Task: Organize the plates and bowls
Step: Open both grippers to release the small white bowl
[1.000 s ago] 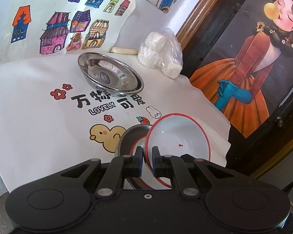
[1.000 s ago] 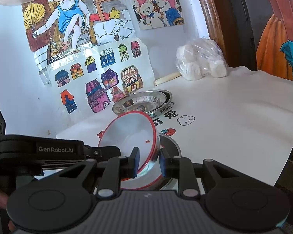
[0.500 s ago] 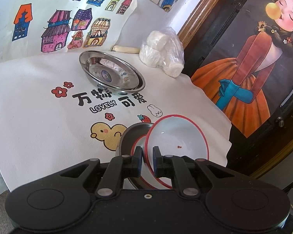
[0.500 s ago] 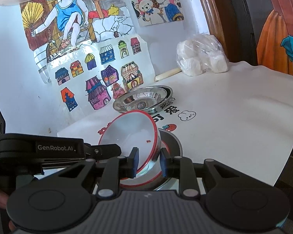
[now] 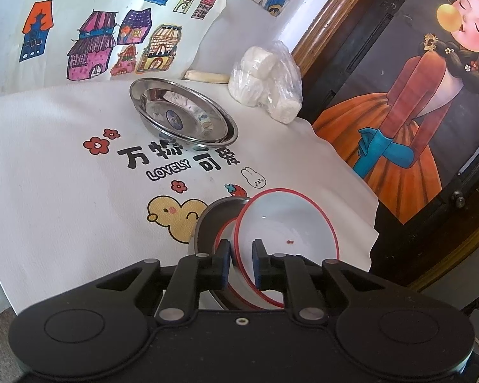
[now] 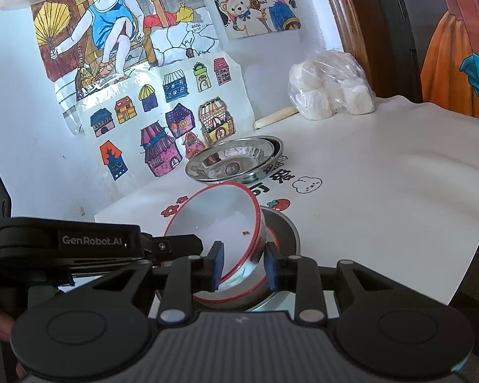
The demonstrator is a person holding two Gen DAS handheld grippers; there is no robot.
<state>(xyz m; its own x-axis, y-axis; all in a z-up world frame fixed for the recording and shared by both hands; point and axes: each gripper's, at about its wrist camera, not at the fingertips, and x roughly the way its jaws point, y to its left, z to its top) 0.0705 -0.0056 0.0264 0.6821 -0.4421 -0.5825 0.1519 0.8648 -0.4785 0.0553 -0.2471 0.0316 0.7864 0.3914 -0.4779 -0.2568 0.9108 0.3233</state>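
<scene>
A white bowl with a red rim (image 5: pixel 287 226) (image 6: pixel 214 223) is held tilted above a second red-rimmed bowl (image 6: pixel 226 293) that sits in a grey metal dish (image 5: pixel 207 223) (image 6: pixel 284 223) near the table's front edge. My left gripper (image 5: pixel 242 263) is shut on the tilted bowl's rim. My right gripper (image 6: pixel 243 265) has its jaws a little apart around the tilted bowl's opposite rim, and the pads look just off it. A stack of steel plates (image 5: pixel 182 115) (image 6: pixel 236 159) stands farther back on the white cloth.
A clear bag of white rolls (image 5: pixel 265 83) (image 6: pixel 329 92) and a pale stick (image 5: pixel 207 76) lie at the back by the wall. The cloth-covered table (image 5: pixel 48 191) drops off at the right beside a dark painted door (image 5: pixel 431 111).
My right gripper's jaws have spread apart around the bowl's rim. The tilted bowl and my left gripper have barely moved.
</scene>
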